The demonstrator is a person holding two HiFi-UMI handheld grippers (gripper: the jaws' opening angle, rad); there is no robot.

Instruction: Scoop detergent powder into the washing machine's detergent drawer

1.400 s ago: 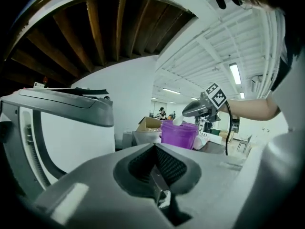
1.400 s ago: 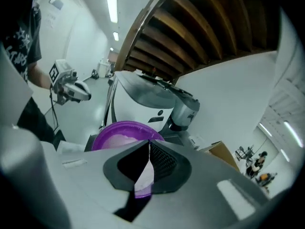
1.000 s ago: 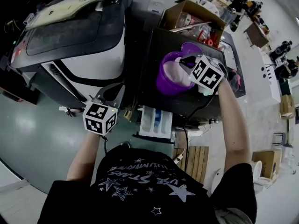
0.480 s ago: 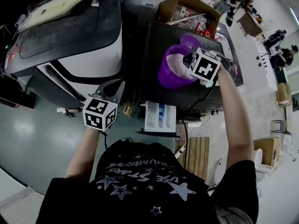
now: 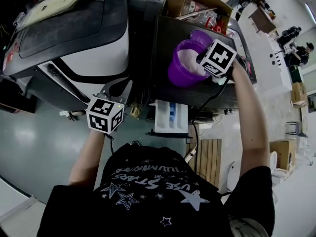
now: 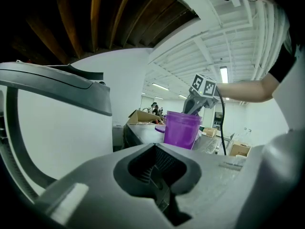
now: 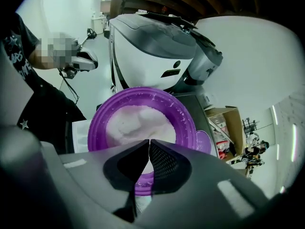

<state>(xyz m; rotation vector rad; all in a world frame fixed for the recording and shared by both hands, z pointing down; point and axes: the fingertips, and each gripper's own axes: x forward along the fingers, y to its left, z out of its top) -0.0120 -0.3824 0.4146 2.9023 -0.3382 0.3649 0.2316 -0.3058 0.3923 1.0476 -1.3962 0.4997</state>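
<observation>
A purple tub (image 5: 183, 65) of white detergent powder (image 7: 138, 120) stands on the dark washing machine's top (image 5: 165, 90). My right gripper (image 5: 201, 61) hangs over the tub's near rim. Its jaws are shut, the tips (image 7: 148, 141) touching just above the powder. Something pale shows in the gap behind the tips, and I cannot tell what it is. The white detergent drawer (image 5: 169, 117) is pulled out below the tub. My left gripper (image 5: 117, 91) is held low at the left, away from the drawer, shut and empty (image 6: 155, 148). From there the tub (image 6: 181, 129) shows far ahead.
A white and grey machine (image 5: 84, 48) fills the left. An open cardboard box (image 5: 195, 6) of items sits behind the tub, with the purple lid (image 7: 204, 142) beside the tub. A wooden pallet (image 5: 210, 162) lies on the floor at right. People stand far off (image 5: 296, 43).
The head view has shifted a little. My right gripper stays shut over the tub's rim and the left gripper keeps its place.
</observation>
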